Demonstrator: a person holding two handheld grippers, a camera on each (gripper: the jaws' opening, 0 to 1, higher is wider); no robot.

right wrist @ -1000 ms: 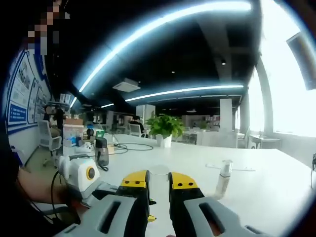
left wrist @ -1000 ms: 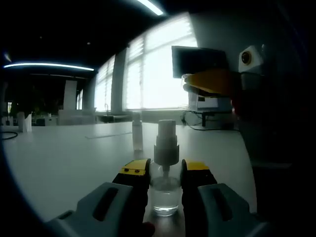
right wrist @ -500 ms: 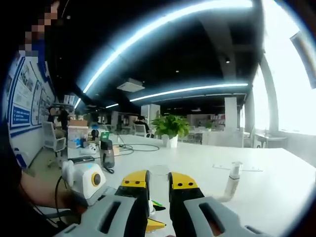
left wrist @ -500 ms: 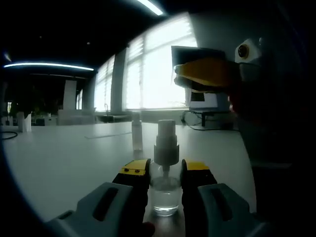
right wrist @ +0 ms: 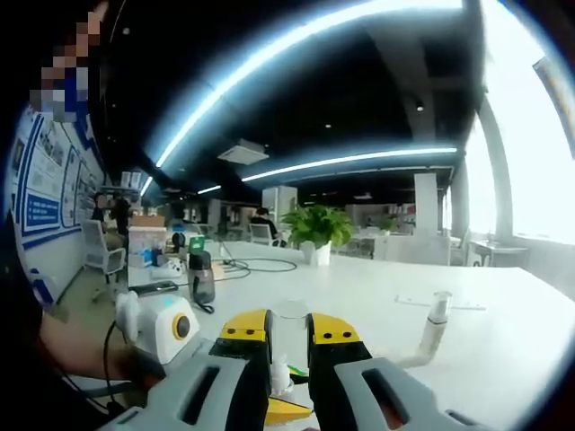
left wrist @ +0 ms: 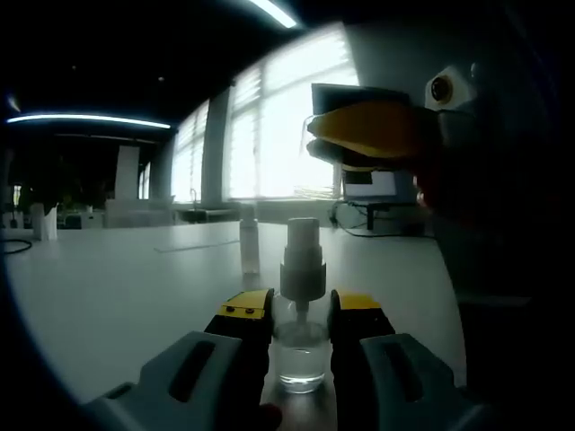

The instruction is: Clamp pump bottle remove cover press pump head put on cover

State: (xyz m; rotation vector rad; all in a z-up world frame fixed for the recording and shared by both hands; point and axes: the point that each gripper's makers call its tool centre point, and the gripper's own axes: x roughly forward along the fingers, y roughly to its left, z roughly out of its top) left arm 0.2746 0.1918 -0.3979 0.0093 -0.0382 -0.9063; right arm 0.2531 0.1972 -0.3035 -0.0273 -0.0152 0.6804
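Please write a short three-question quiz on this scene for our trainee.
1. True or false: the left claw is shut on the pump bottle.
2. In the left gripper view, the right claw is: A) above and to the right of the pump head; B) lying on the table; C) below the bottle.
3. Fill in: the slim white bottle behind the pump bottle stands on the ___.
Key: 1 true; 2 A; 3 table.

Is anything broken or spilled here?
No, nothing looks wrong. The pump bottle stands upright between the left claw, its clear cover held in the right claw above it. The table looks dry.
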